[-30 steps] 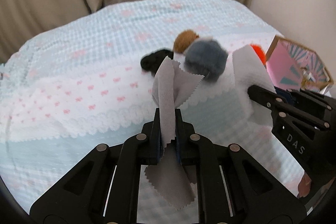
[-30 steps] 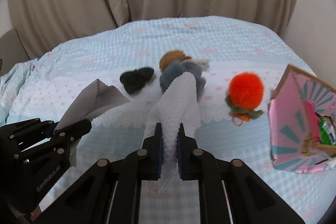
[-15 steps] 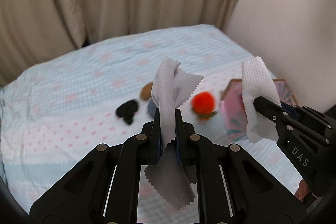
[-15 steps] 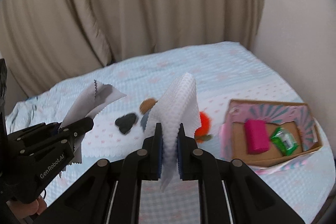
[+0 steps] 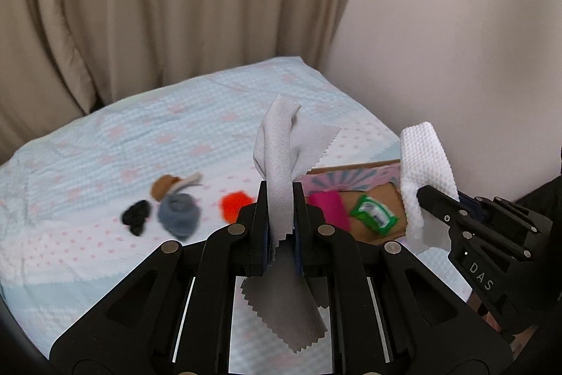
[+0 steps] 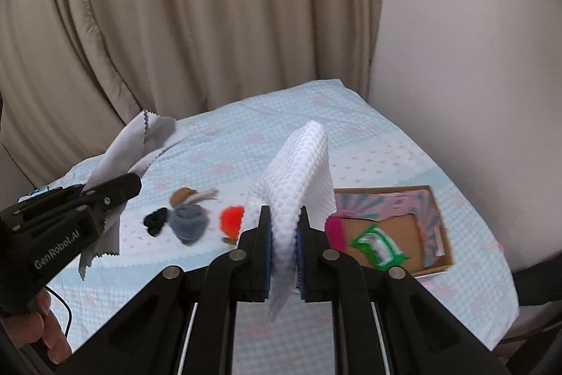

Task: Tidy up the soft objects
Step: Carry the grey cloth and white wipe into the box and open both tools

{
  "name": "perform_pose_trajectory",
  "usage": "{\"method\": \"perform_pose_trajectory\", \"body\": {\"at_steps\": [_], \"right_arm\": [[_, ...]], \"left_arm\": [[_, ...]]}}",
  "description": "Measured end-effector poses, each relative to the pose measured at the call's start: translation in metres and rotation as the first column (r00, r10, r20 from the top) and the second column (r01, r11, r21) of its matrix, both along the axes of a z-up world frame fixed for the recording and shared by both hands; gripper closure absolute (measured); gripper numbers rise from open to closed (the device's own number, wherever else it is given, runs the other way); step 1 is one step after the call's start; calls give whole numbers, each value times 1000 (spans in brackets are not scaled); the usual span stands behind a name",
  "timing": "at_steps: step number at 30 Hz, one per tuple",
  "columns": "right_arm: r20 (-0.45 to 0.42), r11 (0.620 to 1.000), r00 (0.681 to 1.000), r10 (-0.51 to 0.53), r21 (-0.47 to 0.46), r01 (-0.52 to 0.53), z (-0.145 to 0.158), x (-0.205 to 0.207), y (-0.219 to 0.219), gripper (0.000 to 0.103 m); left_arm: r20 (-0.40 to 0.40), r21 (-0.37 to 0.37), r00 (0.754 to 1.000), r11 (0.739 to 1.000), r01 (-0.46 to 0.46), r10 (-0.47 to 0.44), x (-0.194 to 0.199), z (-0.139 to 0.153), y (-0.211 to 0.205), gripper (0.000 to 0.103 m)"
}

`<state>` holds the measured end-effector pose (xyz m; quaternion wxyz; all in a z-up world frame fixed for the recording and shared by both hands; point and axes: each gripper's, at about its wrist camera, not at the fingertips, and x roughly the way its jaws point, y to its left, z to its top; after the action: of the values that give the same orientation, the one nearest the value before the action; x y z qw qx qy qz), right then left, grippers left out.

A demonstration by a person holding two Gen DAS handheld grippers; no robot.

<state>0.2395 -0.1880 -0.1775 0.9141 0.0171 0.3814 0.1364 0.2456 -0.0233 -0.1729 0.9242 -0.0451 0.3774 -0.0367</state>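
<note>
My left gripper (image 5: 281, 227) is shut on a grey cloth with zigzag edges (image 5: 279, 164) and holds it high above the bed. My right gripper (image 6: 283, 234) is shut on a white waffle-textured cloth (image 6: 298, 171), also held up in the air. On the bed lie a black soft item (image 6: 156, 220), a grey-blue plush (image 6: 188, 222), a brown plush (image 6: 182, 195) and an orange pom-pom (image 6: 232, 218). The pink cardboard box (image 6: 430, 199) lies open to the right, holding a magenta item (image 6: 333, 227) and a green packet (image 6: 379, 245).
The bed has a light blue cover with pink dots (image 6: 316, 115). Beige curtains (image 6: 175, 23) hang behind it and a white wall (image 6: 456, 41) stands on the right. The bed's right edge runs close to the box.
Both grippers have risen well above the bed with their cloths still clamped. The plush items and the box now look smaller and lower, and the box's inside shows.
</note>
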Motion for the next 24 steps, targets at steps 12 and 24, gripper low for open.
{"method": "perform_pose_trajectory", "body": {"at_steps": [12, 24], "right_arm": [[-160, 999, 987, 16, -29, -21, -36, 66, -111, 92], [-444, 994, 890, 102, 22, -103, -137, 161, -145, 92]], "left_arm": [[-197, -46, 980, 999, -4, -5, 69, -57, -118, 94], [-430, -15, 901, 997, -72, 58, 153, -156, -137, 94]]}}
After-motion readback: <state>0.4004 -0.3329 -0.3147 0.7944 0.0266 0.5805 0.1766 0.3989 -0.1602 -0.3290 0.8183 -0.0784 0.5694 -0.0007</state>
